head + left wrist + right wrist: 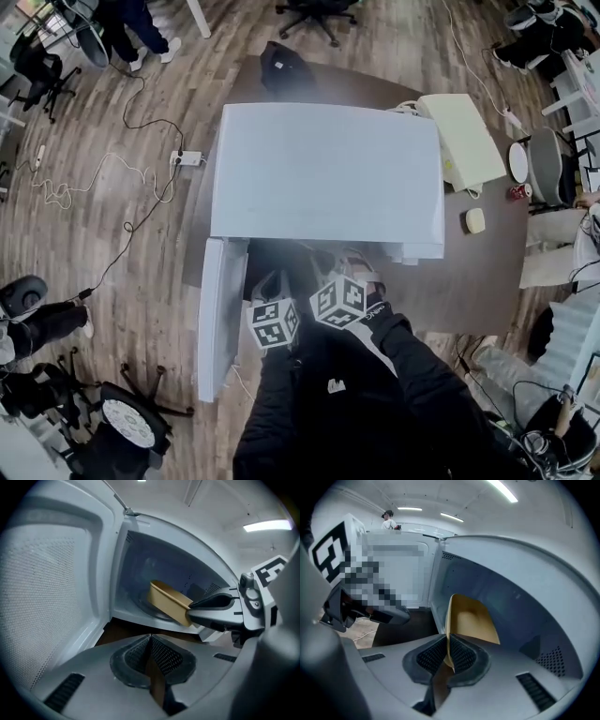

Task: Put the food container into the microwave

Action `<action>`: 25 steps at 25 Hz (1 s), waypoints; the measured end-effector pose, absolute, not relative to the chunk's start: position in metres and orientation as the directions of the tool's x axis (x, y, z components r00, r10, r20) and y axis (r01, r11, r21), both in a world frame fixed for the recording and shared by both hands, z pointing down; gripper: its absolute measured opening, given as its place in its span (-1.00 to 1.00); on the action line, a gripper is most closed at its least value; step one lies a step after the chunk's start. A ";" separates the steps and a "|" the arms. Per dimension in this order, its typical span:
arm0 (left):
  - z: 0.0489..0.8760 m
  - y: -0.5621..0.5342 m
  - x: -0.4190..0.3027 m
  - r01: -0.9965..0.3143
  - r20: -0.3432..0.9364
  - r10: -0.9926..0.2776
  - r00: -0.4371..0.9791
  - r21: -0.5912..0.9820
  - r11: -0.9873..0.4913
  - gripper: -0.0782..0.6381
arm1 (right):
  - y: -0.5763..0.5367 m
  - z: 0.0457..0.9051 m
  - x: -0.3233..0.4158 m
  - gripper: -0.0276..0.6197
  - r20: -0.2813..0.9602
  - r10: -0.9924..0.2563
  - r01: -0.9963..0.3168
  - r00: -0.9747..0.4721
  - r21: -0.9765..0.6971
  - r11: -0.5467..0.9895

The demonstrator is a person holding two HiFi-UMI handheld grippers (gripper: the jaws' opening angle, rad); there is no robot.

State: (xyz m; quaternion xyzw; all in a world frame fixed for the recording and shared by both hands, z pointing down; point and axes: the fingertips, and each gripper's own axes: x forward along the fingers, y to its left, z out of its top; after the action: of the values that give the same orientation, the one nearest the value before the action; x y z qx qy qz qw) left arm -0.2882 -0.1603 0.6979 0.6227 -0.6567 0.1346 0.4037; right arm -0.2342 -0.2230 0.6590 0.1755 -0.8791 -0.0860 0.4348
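Note:
The white microwave stands on a brown table with its door swung open to the left. The food container is a tan, open-topped tray, tilted, partly inside the cavity above the turntable. My right gripper is shut on the container's near rim; in the left gripper view the container shows with the right gripper gripping its end. My left gripper is shut with nothing in it, just outside the opening, beside the door. In the head view both marker cubes sit at the microwave's front.
The brown table also carries a flat white box and a small pale object right of the microwave. Cables and a power strip lie on the wooden floor at left. Office chairs stand around. A person stands far off.

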 end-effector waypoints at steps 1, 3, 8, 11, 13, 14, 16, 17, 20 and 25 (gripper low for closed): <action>0.701 -0.165 -0.289 -0.927 0.699 -0.707 0.105 0.327 0.185 -0.69 | -0.230 0.662 -0.237 -0.80 0.733 -0.390 -0.236 -0.557 0.311 0.921; 0.707 -0.170 -0.292 -0.927 0.704 -0.702 0.110 0.327 0.182 -0.69 | -0.240 0.667 -0.242 -0.80 0.732 -0.400 -0.238 -0.551 0.322 0.916; 0.716 -0.176 -0.295 -0.928 0.713 -0.691 0.120 0.328 0.177 -0.69 | -0.251 0.677 -0.249 -0.80 0.737 -0.407 -0.221 -0.540 0.342 0.913; 0.718 -0.178 -0.297 -0.927 0.716 -0.688 0.120 0.329 0.180 -0.69 | -0.253 0.682 -0.253 -0.80 0.743 -0.398 -0.210 -0.539 0.339 0.917; 0.719 -0.177 -0.298 -0.927 0.719 -0.685 0.119 0.328 0.183 -0.69 | -0.253 0.685 -0.255 -0.80 0.745 -0.392 -0.201 -0.539 0.337 0.920; 0.719 -0.177 -0.298 -0.927 0.720 -0.684 0.118 0.327 0.184 -0.69 | -0.252 0.687 -0.255 -0.80 0.746 -0.389 -0.198 -0.540 0.336 0.921; 0.719 -0.177 -0.299 -0.927 0.720 -0.684 0.114 0.324 0.187 -0.69 | -0.252 0.688 -0.256 -0.80 0.748 -0.381 -0.199 -0.544 0.326 0.924; 0.719 -0.177 -0.300 -0.927 0.720 -0.685 0.111 0.323 0.189 -0.69 | -0.252 0.687 -0.255 -0.79 0.748 -0.377 -0.203 -0.547 0.319 0.926; 0.715 -0.175 -0.301 -0.929 0.718 -0.689 0.102 0.317 0.193 -0.69 | -0.248 0.679 -0.253 -0.63 0.732 -0.375 -0.218 -0.568 0.306 0.927; 0.693 -0.160 -0.294 -0.935 0.709 -0.699 0.094 0.304 0.183 -0.69 | -0.221 0.644 -0.237 -0.63 0.682 -0.396 -0.270 -0.615 0.290 0.918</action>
State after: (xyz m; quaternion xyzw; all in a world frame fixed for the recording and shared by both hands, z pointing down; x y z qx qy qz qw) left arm -0.2936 -0.1598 0.6927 0.6219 -0.6568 0.1472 0.4002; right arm -0.2374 -0.2214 0.6441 0.1861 -0.8951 -0.0792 0.3974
